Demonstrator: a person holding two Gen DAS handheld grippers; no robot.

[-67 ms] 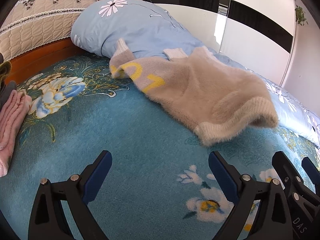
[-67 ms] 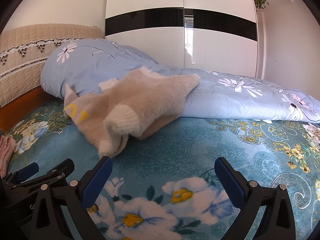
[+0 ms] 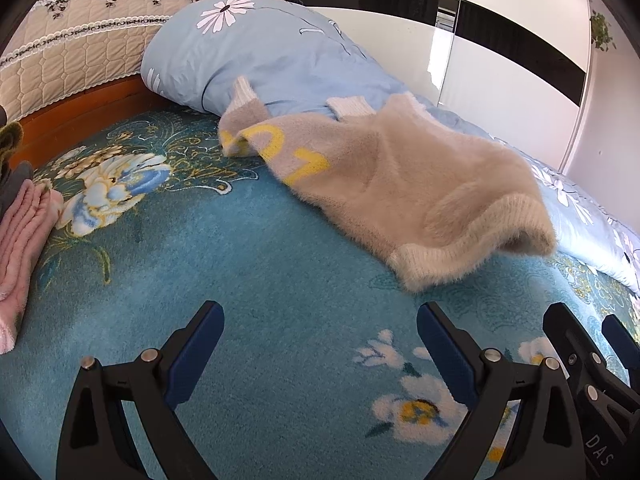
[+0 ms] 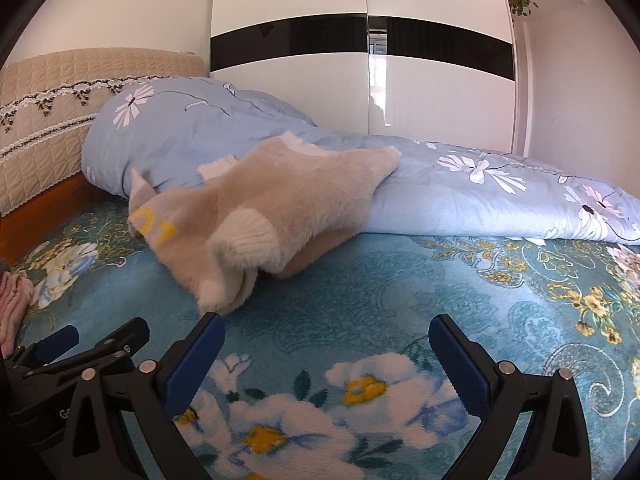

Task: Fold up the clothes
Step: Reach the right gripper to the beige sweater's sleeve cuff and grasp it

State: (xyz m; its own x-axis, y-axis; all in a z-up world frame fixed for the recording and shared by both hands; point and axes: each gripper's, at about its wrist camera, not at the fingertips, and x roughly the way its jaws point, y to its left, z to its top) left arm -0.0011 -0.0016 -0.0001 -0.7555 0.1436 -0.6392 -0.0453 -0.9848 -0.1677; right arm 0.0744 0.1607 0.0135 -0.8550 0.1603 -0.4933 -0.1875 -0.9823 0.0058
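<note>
Beige fuzzy sweater: crumpled at my 12 o'clock on the teal floral bed blanket.
My left tool: spread apart, empty.
My right tool: spread apart, empty.

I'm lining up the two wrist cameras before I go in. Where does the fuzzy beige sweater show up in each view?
Left wrist: the sweater lies right of centre, its cuffed end nearest, beyond the open left gripper.
Right wrist: the sweater lies left of centre, beyond the open right gripper.
Shared landmark: the light blue quilt with white flowers, which the sweater's far end rests against.
</note>
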